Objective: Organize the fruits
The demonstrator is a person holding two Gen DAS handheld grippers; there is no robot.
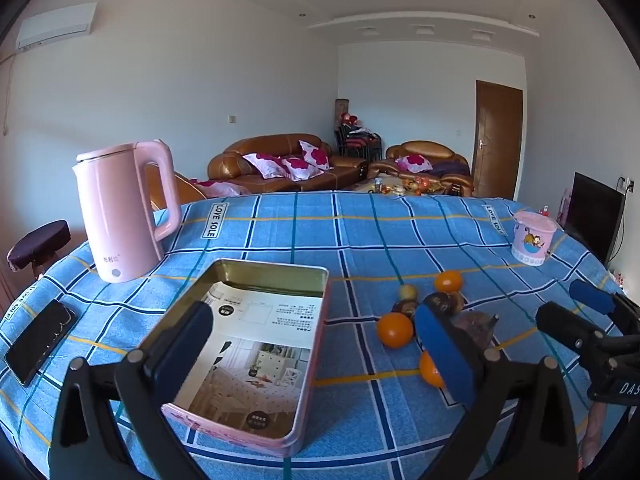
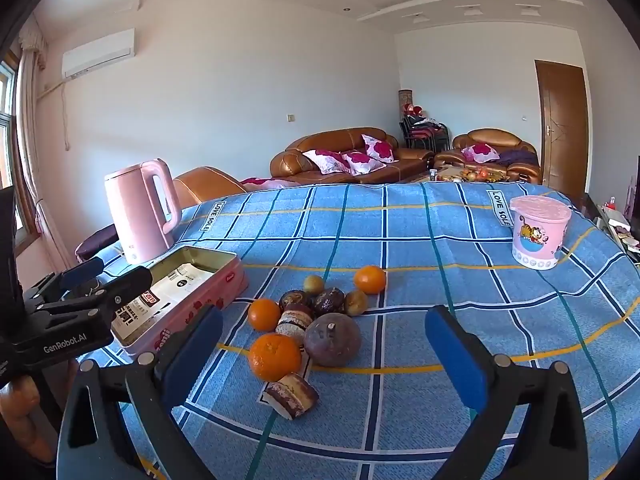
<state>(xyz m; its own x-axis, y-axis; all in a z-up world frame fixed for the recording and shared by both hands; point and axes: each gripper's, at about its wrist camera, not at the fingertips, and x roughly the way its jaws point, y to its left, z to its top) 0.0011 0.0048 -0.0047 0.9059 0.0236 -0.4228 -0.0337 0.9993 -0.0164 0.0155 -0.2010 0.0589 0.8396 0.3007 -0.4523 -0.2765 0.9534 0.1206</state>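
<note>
A blue checked tablecloth (image 2: 400,232) fills the scene, a pink kettle (image 1: 120,208) standing at its far left. Beside it lies the open pink tin (image 1: 256,344), only a printed sheet inside. Left gripper (image 1: 316,352) hovers over the tin, jaws wide apart, empty. Right gripper (image 2: 324,344) too, spread wide above the fruit pile: a dark mangosteen (image 2: 332,338), oranges (image 2: 275,356), small cakes (image 2: 292,394), clustered right of the tin.
</note>
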